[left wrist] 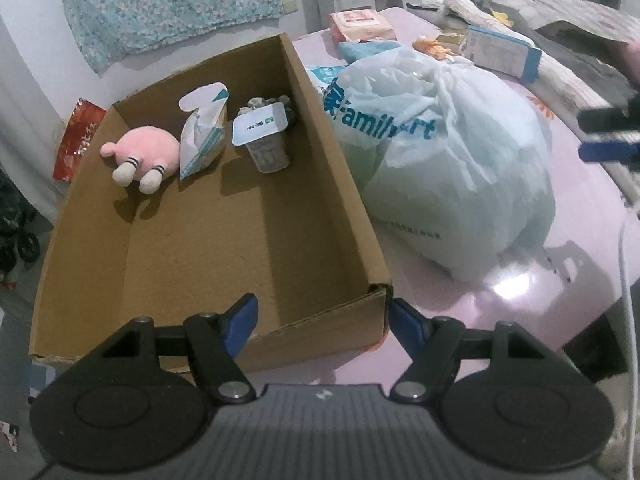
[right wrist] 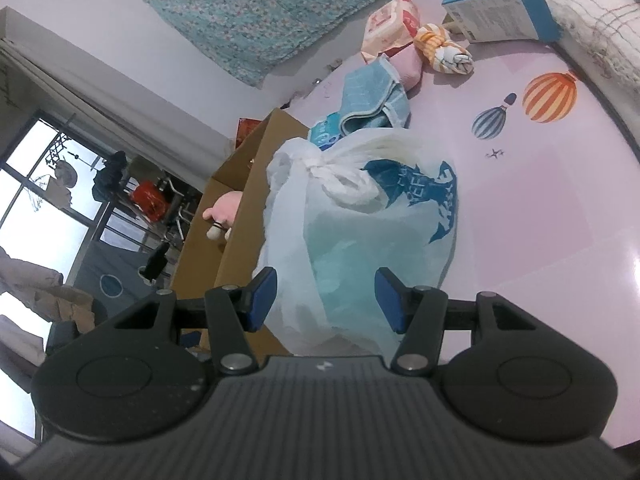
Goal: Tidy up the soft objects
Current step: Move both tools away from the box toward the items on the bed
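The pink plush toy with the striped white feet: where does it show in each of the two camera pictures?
Left wrist view: the pink plush toy lies inside the brown cardboard box, at its far left end.
Right wrist view: only part of it peeks over the box wall, left of centre.
Shared landmark: the tied white plastic shopping bag beside the box.

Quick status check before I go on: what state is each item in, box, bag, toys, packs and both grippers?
cardboard box: open, partly filled
pink plush toy: lying in the box's far end
tissue pack: in the box, flap torn open
sealed cup: in the box, tipped over
plastic bag: knotted shut, on the table beside the box
blue towel: folded, on the table
left gripper: open, astride the box's near corner
right gripper: open, bag between its jaws
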Motion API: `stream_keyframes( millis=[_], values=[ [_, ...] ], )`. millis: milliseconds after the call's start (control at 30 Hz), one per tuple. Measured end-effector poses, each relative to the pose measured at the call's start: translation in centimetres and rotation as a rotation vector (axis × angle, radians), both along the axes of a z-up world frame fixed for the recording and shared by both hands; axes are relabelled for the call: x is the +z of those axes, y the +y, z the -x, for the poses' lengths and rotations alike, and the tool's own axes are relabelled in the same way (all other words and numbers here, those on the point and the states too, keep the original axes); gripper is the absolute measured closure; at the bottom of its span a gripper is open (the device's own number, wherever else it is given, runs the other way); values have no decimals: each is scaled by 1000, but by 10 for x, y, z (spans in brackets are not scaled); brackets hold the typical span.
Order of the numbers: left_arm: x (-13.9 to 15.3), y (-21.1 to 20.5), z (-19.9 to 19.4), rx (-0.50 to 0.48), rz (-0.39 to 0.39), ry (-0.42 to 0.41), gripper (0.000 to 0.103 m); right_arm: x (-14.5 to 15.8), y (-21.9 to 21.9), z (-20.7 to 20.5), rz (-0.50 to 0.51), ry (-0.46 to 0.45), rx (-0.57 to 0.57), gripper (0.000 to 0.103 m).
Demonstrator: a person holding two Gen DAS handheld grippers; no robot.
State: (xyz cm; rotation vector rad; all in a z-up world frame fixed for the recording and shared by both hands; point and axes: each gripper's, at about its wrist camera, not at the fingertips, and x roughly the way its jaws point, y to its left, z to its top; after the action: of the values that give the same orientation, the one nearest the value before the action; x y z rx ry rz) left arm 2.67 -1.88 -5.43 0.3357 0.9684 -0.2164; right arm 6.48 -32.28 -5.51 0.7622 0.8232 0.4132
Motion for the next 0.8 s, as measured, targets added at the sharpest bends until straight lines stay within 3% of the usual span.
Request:
stream_keyframes(
  millis=[400, 533, 667, 800],
  values=[
    [1, 2, 17, -22, -10, -3, 29, 8, 10, 10, -7, -15, 17, 49],
    [5, 3, 22, -35, -3, -39, 28, 7, 5, 12, -3, -10, 2, 49],
    [24, 12, 27, -35, 52, -95, 18, 11, 0, 17, -9, -26, -19, 49],
    [53, 15, 22, -31, 47, -159, 17, 16, -9, 23, -8, -54, -39, 48]
  ],
)
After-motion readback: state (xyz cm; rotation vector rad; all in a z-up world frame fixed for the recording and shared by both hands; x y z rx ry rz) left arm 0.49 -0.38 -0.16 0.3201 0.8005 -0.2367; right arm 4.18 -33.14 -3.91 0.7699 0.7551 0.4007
